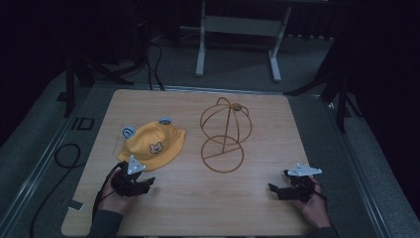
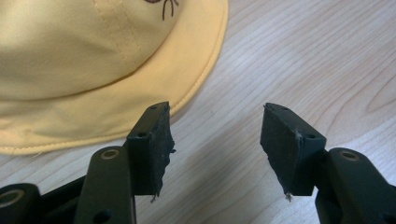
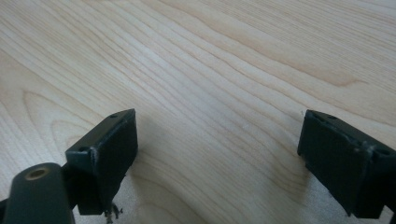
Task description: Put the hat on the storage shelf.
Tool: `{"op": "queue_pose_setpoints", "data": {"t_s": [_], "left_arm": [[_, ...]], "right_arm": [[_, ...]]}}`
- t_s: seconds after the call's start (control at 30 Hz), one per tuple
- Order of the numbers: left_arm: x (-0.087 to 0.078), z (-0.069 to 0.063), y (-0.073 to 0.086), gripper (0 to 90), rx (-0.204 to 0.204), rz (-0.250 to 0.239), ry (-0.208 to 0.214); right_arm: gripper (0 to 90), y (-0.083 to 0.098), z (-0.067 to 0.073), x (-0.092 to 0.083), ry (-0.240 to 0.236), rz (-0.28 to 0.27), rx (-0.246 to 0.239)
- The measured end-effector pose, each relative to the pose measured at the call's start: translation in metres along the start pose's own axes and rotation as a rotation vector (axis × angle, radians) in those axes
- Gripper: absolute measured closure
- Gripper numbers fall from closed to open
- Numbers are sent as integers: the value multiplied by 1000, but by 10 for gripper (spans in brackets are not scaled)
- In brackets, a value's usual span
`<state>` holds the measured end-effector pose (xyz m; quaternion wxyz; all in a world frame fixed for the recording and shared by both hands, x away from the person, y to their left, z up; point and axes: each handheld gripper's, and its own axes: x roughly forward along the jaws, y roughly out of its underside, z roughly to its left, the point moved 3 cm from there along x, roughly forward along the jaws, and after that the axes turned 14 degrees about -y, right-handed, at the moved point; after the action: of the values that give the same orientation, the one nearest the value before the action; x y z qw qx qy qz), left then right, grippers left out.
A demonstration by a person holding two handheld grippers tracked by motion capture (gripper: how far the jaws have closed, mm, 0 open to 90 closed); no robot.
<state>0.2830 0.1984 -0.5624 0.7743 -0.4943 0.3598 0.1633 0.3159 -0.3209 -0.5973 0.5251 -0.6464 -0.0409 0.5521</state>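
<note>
Yellow hat point(image 1: 152, 145) flat on the wooden surface point(image 1: 198, 208), at nine o'clock from the wire hat stand point(image 1: 224, 135). Left tongs point(image 2: 217, 140) apart, just beside the brim, likely readied for a grasp. Right tongs point(image 3: 217, 158) wide apart over bare wood at five o'clock, idle.

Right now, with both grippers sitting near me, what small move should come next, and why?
Probably ease the left gripper forward so its open jaws straddle the brim of the yellow bucket hat. The brim lies flat just ahead of it, unheld, and the wire hat stand stands bare beside it; the right gripper is open over bare table.
</note>
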Motion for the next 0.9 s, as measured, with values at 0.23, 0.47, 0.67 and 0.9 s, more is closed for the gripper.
{"op": "queue_pose_setpoints", "data": {"t_s": [0.23, 0.47, 0.67, 0.9], "left_arm": [[-5, -1, -2, 449, 24, 8, 7], [-9, 2, -9, 495, 21, -1, 37], [-14, 11, -10, 535, 17, -1, 33], [-18, 19, -10, 563, 6, -13, 32]], "right_arm": [[119, 0, 0, 0, 0, 0, 0], [116, 0, 1, 1, 9, -4, 10], [117, 0, 1, 1, 10, -4, 11], [116, 0, 1, 1, 11, -4, 13]]}}
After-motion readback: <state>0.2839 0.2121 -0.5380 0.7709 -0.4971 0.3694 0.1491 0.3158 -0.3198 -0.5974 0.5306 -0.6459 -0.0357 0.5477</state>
